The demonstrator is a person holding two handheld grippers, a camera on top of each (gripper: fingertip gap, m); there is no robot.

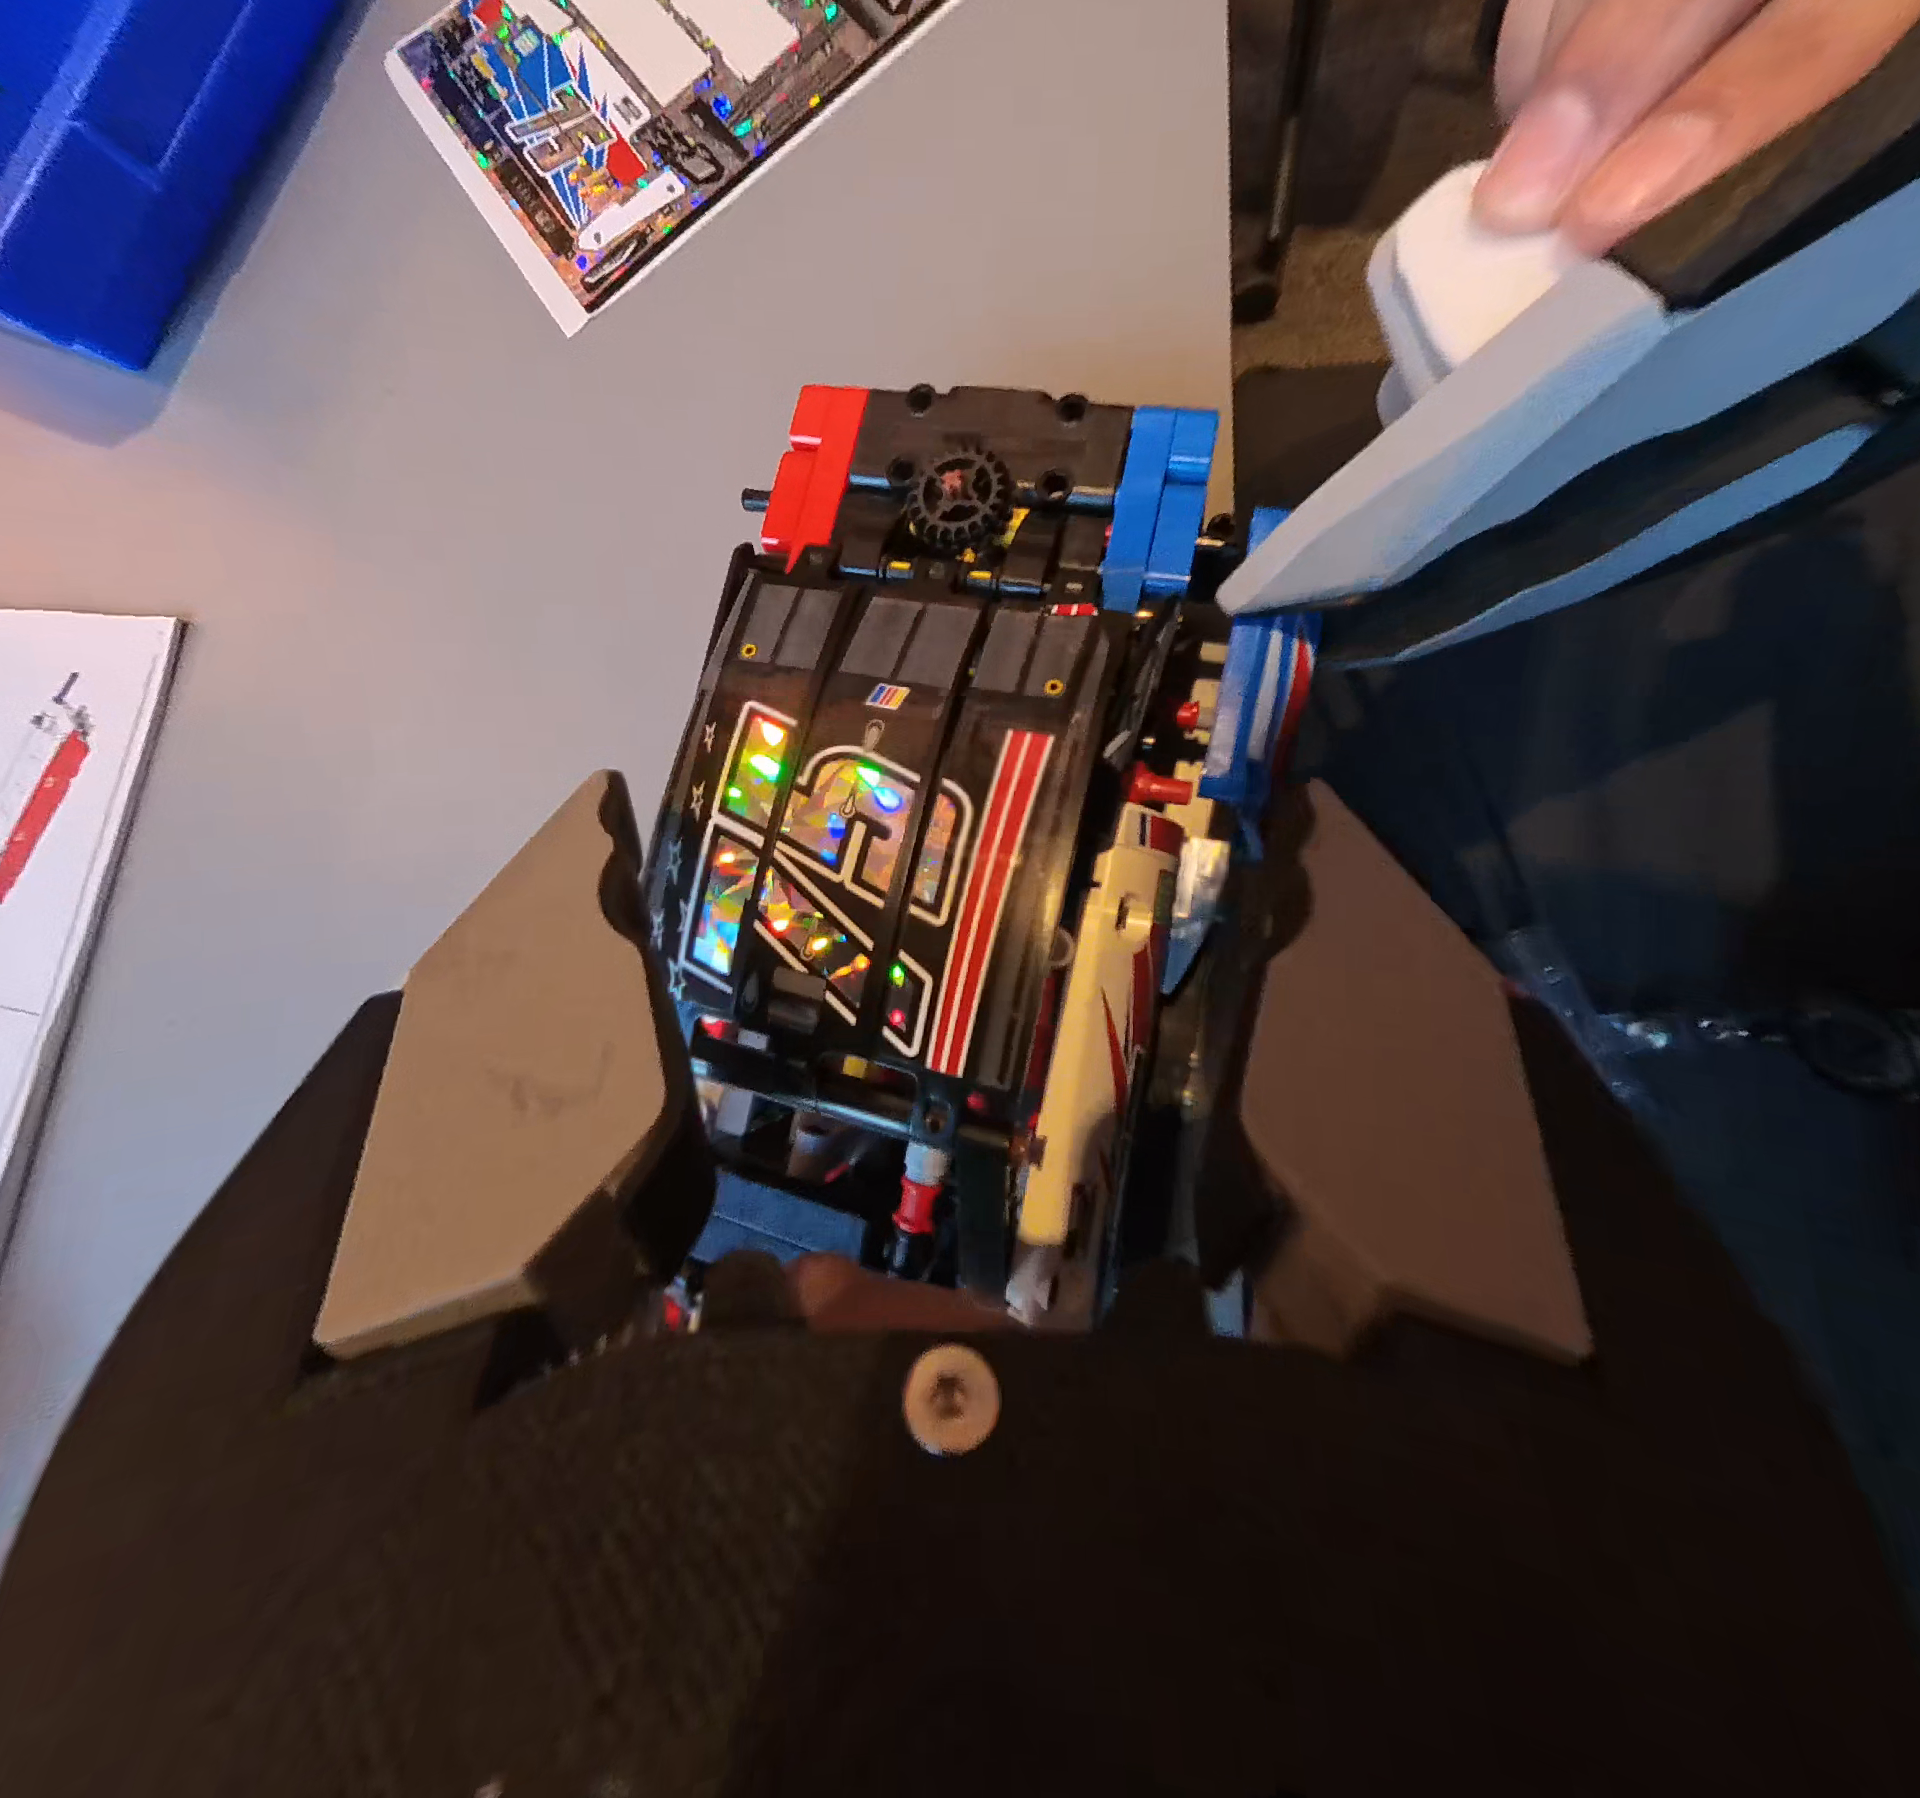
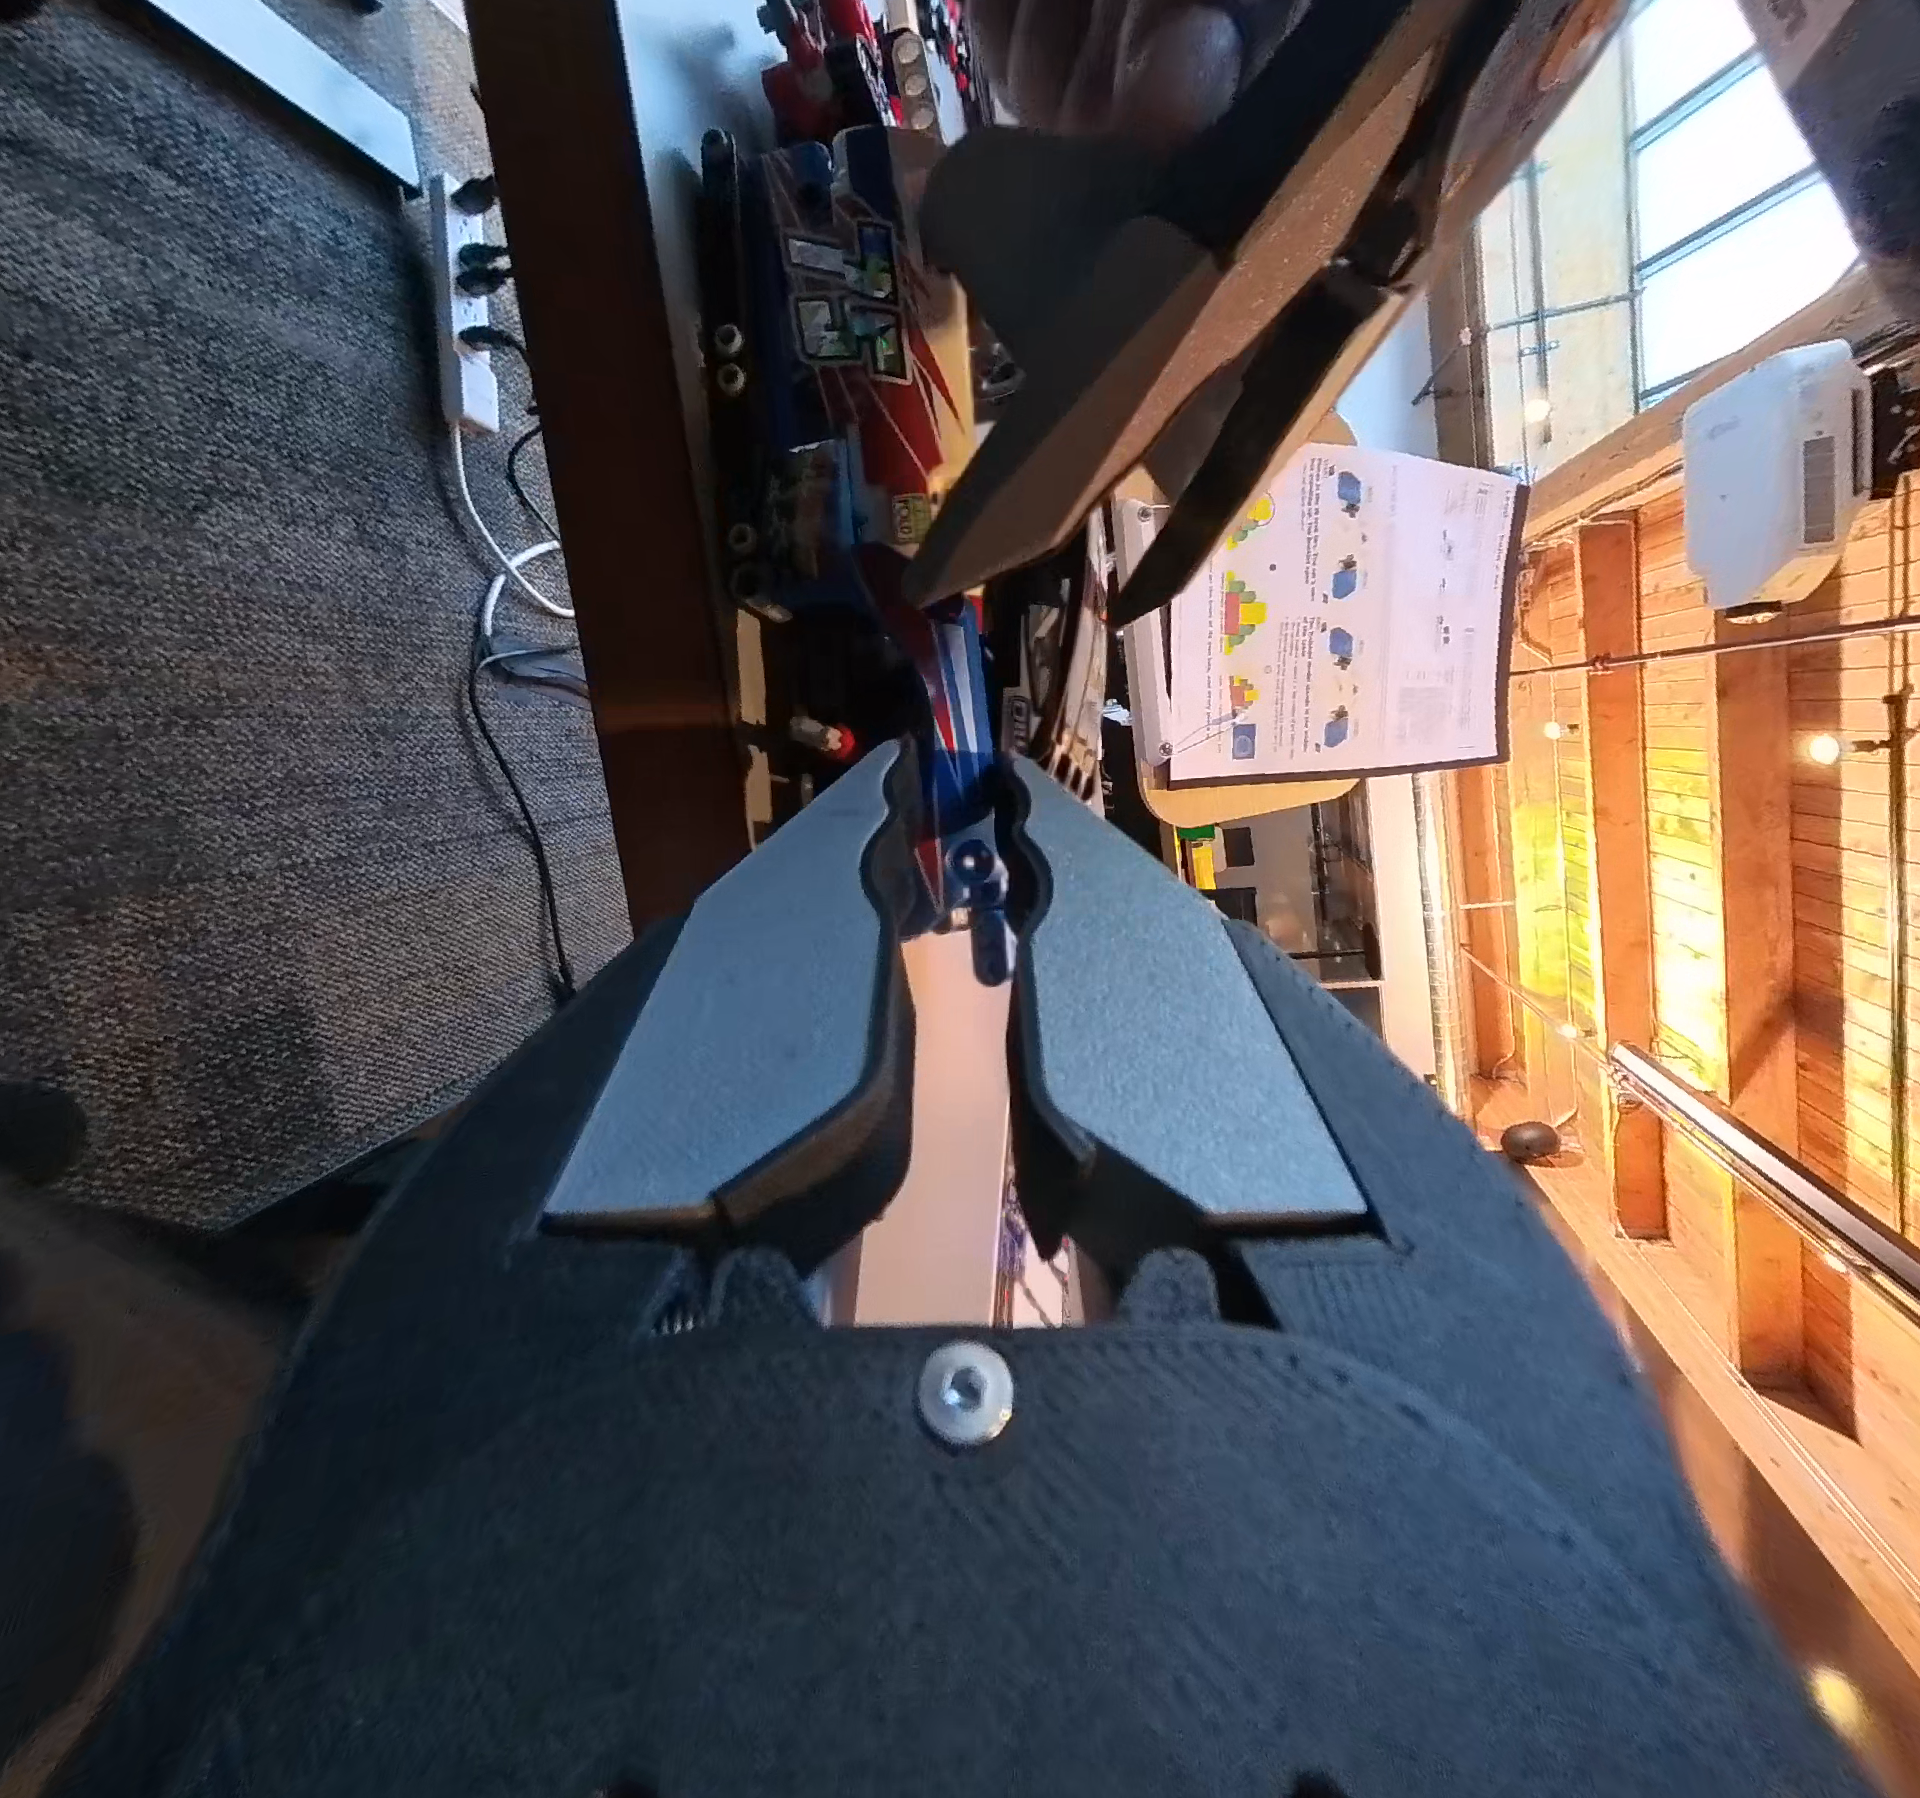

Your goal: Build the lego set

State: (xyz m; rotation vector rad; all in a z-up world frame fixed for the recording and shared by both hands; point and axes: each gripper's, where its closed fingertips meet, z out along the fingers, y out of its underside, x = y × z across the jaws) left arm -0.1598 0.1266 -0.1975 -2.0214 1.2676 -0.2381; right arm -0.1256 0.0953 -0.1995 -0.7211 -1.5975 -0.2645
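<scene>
Black lego car (image 1: pixel 883 875) roof flashes a holographic rainbow emblem with red and white stripes; red block far left, blue block far right. Grey surface (image 1: pixel 364 522), bright blue bin (image 1: pixel 135 107), glittering multicoloured sticker sheet (image 1: pixel 675 55). Blue striped panel (image 2: pixel 956 709) shows red and white.

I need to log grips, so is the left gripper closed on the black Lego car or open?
Shut on it. The left gripper has both tan fingers pressed against the sides of the black Lego car.

Left gripper (image 1: pixel 945 907) clamped on both sides of the car (image 1: pixel 883 865), fingers spread wide. Right gripper (image 2: pixel 951 813) nearly closed, pinching the blue panel (image 2: pixel 961 709); hand (image 1: pixel 1662 55) on its body.
</scene>
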